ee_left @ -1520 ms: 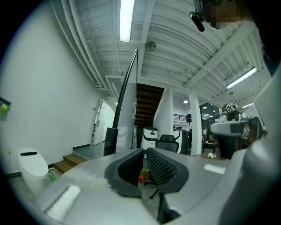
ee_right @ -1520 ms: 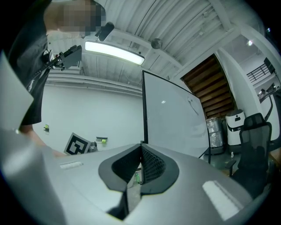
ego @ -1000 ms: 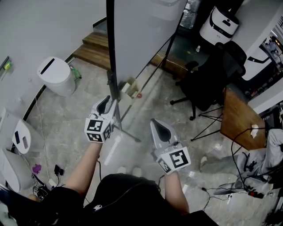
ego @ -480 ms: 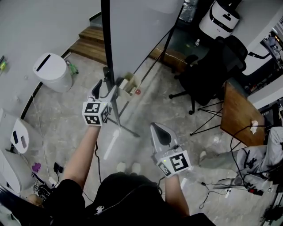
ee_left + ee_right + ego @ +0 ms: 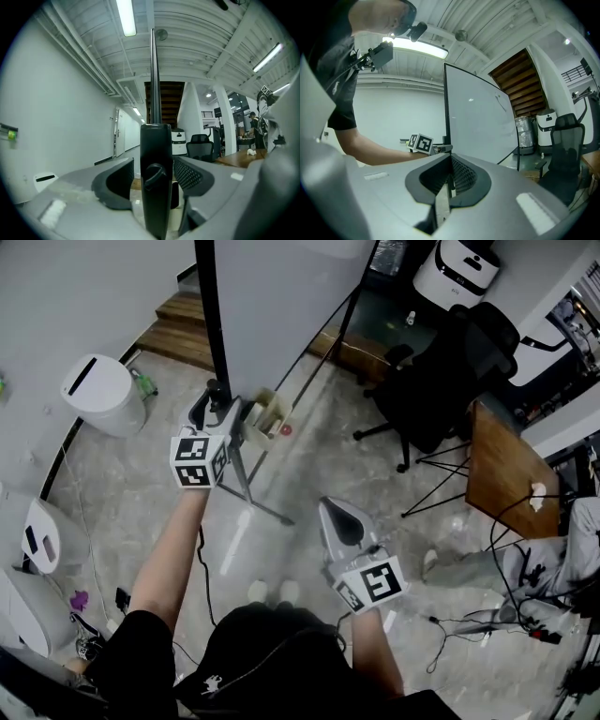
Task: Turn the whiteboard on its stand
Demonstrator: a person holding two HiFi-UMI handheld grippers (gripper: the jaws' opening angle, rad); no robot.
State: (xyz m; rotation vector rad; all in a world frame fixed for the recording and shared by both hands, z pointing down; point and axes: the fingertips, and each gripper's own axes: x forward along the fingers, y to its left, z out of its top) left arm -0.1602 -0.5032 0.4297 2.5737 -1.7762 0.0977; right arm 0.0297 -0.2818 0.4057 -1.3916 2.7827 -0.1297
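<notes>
Currently the left gripper is closing its fingers around the whiteboard stand's black post, not yet pinching it. The right gripper is hanging closed and empty, well apart. A loose one-sided hold is risking slipping, or the board swinging unchecked.

Left gripper, jaws closing, black stand post with knob between them, untouched, office chair far right
</notes>
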